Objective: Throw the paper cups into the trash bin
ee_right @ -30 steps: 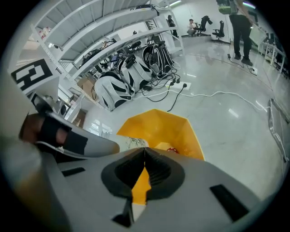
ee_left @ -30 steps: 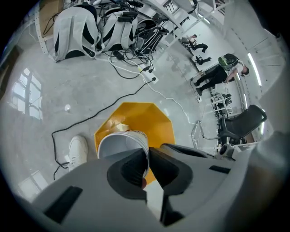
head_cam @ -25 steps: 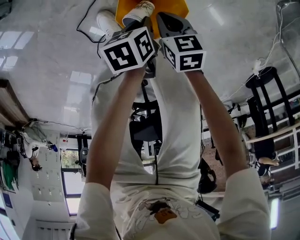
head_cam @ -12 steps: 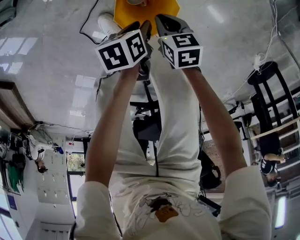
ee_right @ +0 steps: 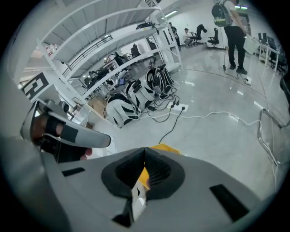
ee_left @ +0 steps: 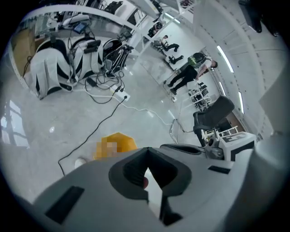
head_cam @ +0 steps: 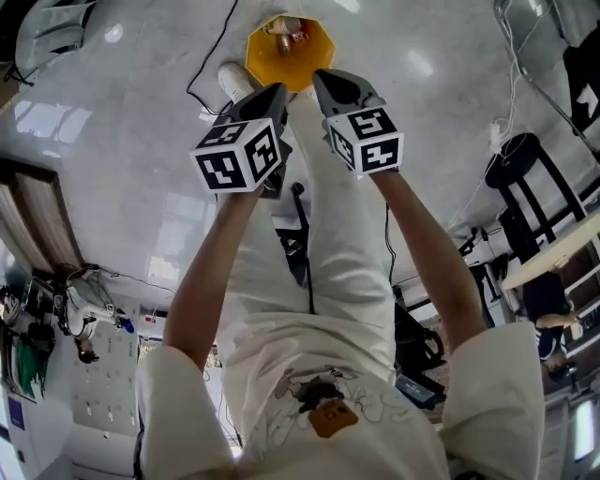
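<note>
1 paper cup [head_cam: 284, 28] lies inside the yellow trash bin [head_cam: 258, 58] on the floor [head_cam: 122, 122]. Left gripper [head_cam: 275, 92] and right gripper [head_cam: 323, 80] hang above the bin's near edge, both clenched on nothing. Judged: this drop is done; no other cups in view.

floor [head_cam: 112, 141]: glossy, smooth | trash bin [head_cam: 261, 62]: matt plastic | shirt [head_cam: 319, 356]: matt cloth

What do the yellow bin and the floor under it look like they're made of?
Yellow bin: probably moulded plastic; uniform saturated colour, fairly matte, crisp eight-sided rim. Floor: hard and polished, maybe stone, tile or coated concrete, I can't tell which; pale grey, glossy, with bright reflections across it.
</note>
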